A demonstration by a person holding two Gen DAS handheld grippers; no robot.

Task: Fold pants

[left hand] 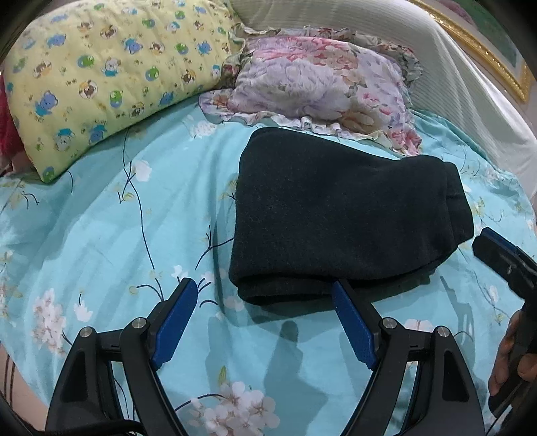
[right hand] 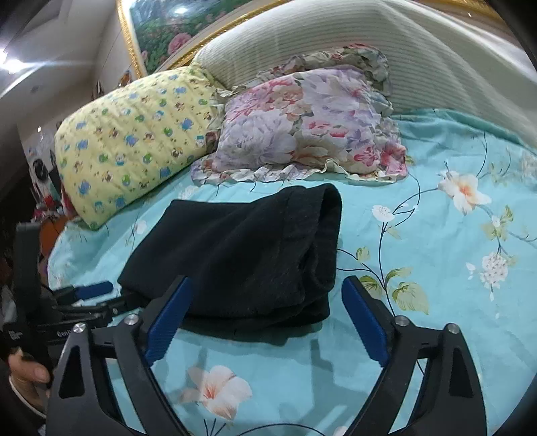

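At the far left a yellow pillow [left hand: 100, 77] printed with little animals leans toward the padded headboard [right hand: 335, 43], and beside it, touching, lies a flowered pillow [left hand: 322, 90] with a frilled edge; both sit at the head of the bed, I'd guess simply pushed clear so the turquoise sheet [left hand: 100, 234] gives open room for folding.

The left gripper [left hand: 263, 295] hangs over the sheet with its jaws spread wide and nothing between them; one blue pad sits just at the near edge of the pants, not pinching it.

The pants [left hand: 339, 218], black and fleecy, lie in the middle of the bed just below the flowered pillow, already doubled into a thick, compact bundle; judging by that, the folding looks finished or nearly so, and both claws seem to be letting it rest.

The right gripper [right hand: 266, 291] is likewise splayed open with empty jaws, straddling the near right corner of the bundle without pressing on it.

The left wrist view shows the fold's rounded near edge and the other tool with fingers of a hand [left hand: 513, 355] at the right border; the right wrist view gives what that misses: the stacked layers at the bundle's right end, a gold-framed flower painting [right hand: 174, 26] above the headboard, and the left gripper seen side-on.
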